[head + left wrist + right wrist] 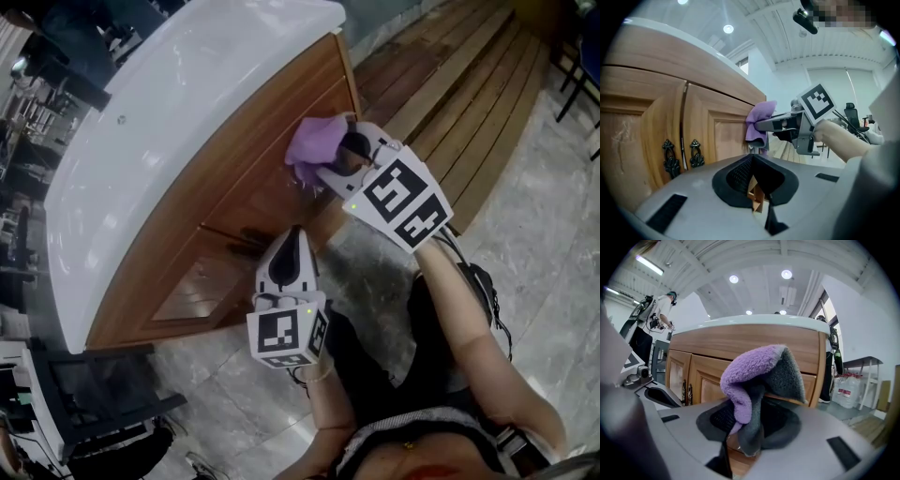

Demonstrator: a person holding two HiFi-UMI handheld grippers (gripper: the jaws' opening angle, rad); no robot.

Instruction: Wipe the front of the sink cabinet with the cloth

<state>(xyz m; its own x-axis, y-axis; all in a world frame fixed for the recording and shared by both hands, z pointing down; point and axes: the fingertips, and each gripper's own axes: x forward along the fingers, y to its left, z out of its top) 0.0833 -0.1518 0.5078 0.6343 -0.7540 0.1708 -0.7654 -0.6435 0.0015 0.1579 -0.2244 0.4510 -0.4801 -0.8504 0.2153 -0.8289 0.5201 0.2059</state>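
Observation:
The purple and grey cloth (314,145) is bunched in my right gripper (339,159), which is shut on it and presses it against the wooden cabinet front (253,187) near the right end, just under the white sink top (187,84). In the right gripper view the cloth (754,376) fills the jaws and hides the panel behind it. My left gripper (295,234) hangs lower, close to the cabinet doors, shut on nothing. The left gripper view shows the cloth (759,123) against the door, and two dark ornate door handles (671,158) at the left.
A slatted wooden platform (459,84) runs along the right of the cabinet, above the grey marble floor (525,234). A black rack (94,394) stands at the lower left. Water bottles (848,390) sit on the floor past the cabinet's right end. A person (661,310) stands far behind.

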